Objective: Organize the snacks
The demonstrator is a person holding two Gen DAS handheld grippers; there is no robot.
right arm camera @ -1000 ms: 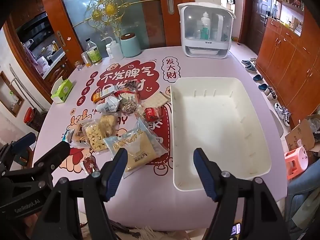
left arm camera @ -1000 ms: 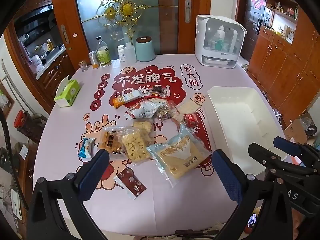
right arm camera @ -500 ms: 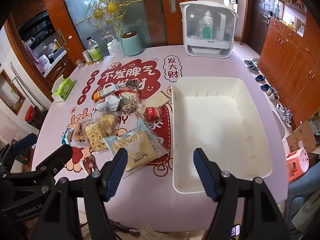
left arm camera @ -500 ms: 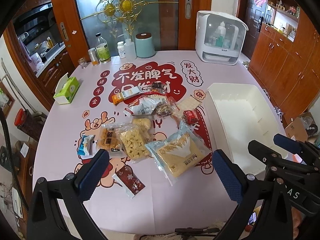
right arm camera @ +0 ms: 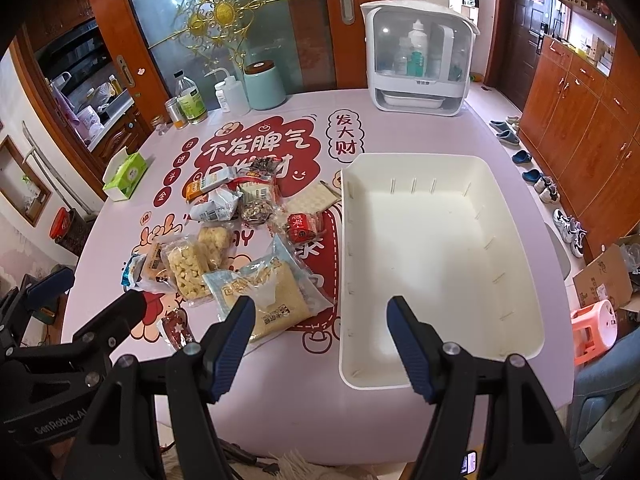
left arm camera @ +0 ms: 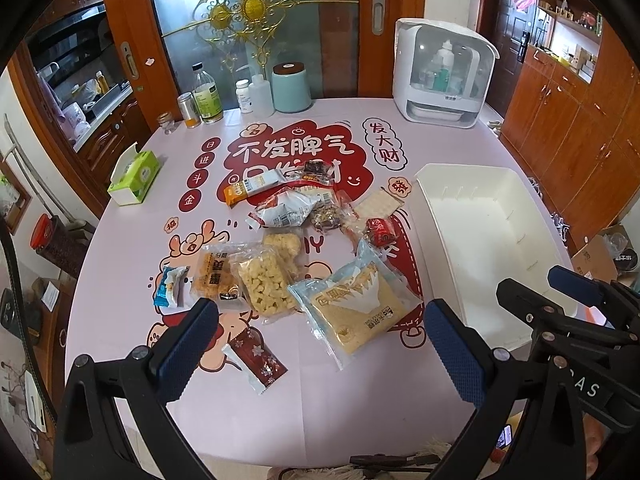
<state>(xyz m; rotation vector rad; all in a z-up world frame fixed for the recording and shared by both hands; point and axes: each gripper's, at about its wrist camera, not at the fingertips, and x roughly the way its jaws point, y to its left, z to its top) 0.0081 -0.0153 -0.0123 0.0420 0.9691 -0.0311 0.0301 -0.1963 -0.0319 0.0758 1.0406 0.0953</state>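
Several snack packets lie in a loose heap mid-table: a large pale-blue bag [left arm camera: 354,304] [right arm camera: 264,294], a clear bag of yellow puffs [left arm camera: 264,280] [right arm camera: 186,270], a dark red sachet [left arm camera: 256,358] and a small red pack [left arm camera: 380,230] [right arm camera: 302,226]. An empty white bin [left arm camera: 494,216] [right arm camera: 444,248] stands to their right. My left gripper [left arm camera: 320,350] is open and empty above the near table edge, before the snacks. My right gripper [right arm camera: 322,344] is open and empty, over the bin's near-left corner.
A green tissue box [left arm camera: 134,178] sits at the table's left edge. Bottles, a jar and a teal canister [left arm camera: 290,88] line the far edge, with a white appliance [left arm camera: 442,74] at the far right. Wooden cabinets stand to the right; an orange stool [right arm camera: 594,324] is beside the table.
Both grippers have drawn back and up a little, so the table appears slightly farther. Nothing on the table has moved; both grippers stay open.
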